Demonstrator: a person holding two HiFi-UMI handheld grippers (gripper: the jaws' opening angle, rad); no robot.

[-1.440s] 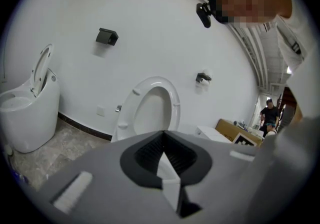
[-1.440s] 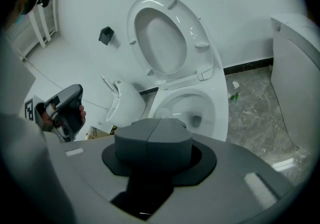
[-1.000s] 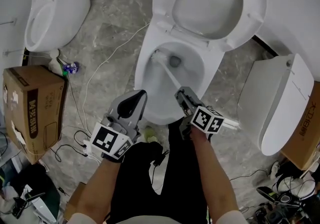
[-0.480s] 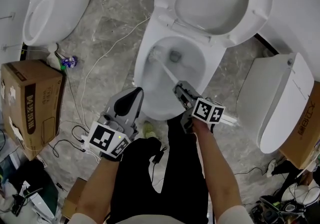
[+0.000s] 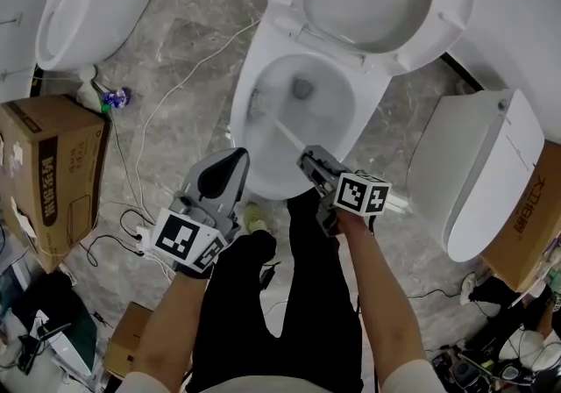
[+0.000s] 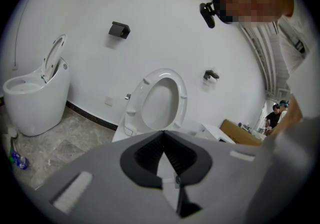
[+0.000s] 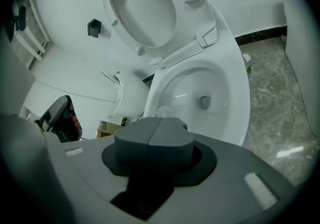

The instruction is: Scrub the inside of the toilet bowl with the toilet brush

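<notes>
Marble floor [image 5: 184,49]: right hand-held gripper [image 5: 308,160] pinches toilet brush [image 5: 284,132], left hand-held gripper [image 5: 233,161] pressed together.

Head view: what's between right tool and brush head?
Only the brush's white handle, running from the right tool down to the brush head. The head view shows it.

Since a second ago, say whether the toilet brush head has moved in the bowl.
Yes. The toilet brush head slid left, away from the drain hole, toward the front of the toilet bowl.
</notes>
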